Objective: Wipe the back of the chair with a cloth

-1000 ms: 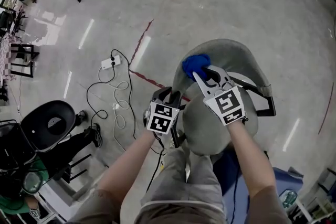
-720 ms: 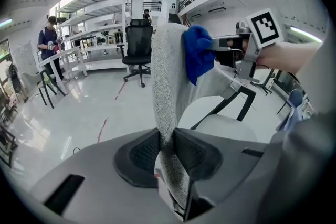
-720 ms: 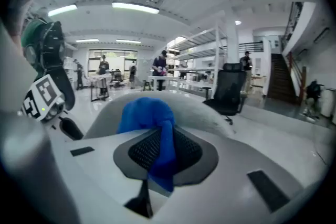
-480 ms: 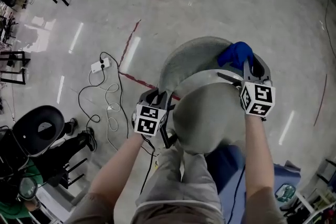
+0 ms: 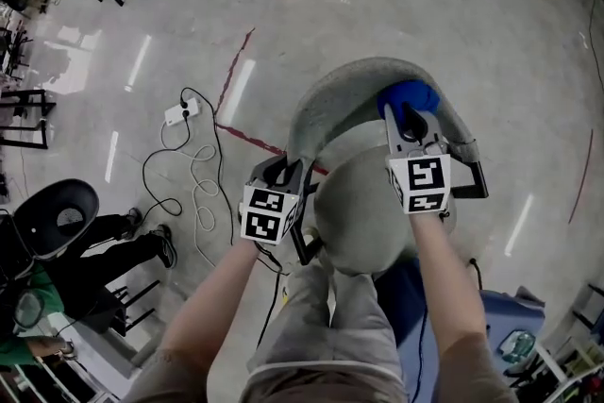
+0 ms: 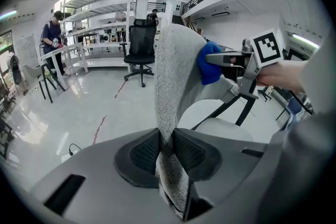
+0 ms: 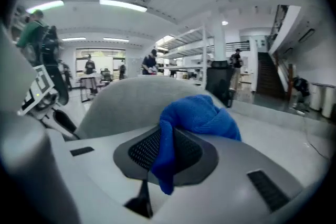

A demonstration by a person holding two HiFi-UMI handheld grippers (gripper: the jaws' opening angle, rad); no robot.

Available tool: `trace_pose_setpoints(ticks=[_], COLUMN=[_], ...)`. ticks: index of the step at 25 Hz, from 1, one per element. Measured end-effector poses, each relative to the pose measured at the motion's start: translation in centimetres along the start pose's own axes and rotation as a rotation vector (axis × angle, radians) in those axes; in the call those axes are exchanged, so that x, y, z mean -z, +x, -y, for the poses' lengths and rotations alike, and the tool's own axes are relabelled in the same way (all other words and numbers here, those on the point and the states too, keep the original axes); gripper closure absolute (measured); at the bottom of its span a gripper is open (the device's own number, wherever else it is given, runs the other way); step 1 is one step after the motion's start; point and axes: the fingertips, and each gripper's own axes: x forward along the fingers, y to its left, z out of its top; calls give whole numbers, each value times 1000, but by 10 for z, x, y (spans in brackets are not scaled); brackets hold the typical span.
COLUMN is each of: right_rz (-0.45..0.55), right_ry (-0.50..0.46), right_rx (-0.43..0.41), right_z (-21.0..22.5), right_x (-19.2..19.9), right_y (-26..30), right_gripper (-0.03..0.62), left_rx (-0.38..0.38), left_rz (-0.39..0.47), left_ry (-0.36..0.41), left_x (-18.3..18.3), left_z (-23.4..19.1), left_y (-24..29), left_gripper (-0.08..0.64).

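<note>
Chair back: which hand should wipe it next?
Right. The right tongs pinch the blue cloth, which is pressed against the chair back near its top. The left tongs have just been closing on the chair back's edge, steadying it, and hold no cloth.

No words, numbers or brand marks can be read anywhere. The only printed signs are black-and-white square patterns, one set on the left cube [image 5: 269,214] of the left gripper [image 5: 289,167], one on the right cube [image 5: 420,185] of the right gripper [image 5: 408,116]. Blocks only, no letters.
</note>
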Motion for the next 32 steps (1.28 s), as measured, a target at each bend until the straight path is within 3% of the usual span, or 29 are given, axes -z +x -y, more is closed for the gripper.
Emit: trace_pose_setpoints(ticks=[5,7,10,14,19,22,28,30,32], right_rz=[15,13,14,58,23,-26,-75,-81,-81], right_ry=[-93,-136,-116,-142,-118,-99,45,45,35], right_rx=[-386,-479,-544,-564,-416,-279,190,258,272], right_z=[-146,-185,-193,-160,-77,-28,102,116,105], right_x=[-20,-25,-23,-16,-4,11,49,53,53], right_y=[12,3,1,7,21,16,-36,-44,-39], right_gripper=[518,518,518,518,518,520,522,522,522], left_rx=[10,26,30,21,27,29,48,51,49], left_rz=[2,8,16,30,36,37,29,34,41], left_ry=[16,11,10,13,14,12,2,-1,-6], left_x=[0,-1,-1,1,0,-1,0,0,1], left_z=[2,3,2,2,3,1,4,3,2], left_y=[-1,-1,-1,-1,-2,-3,-3,-4,-5], left_gripper=[469,469,469,469,469,469,468,469,469])
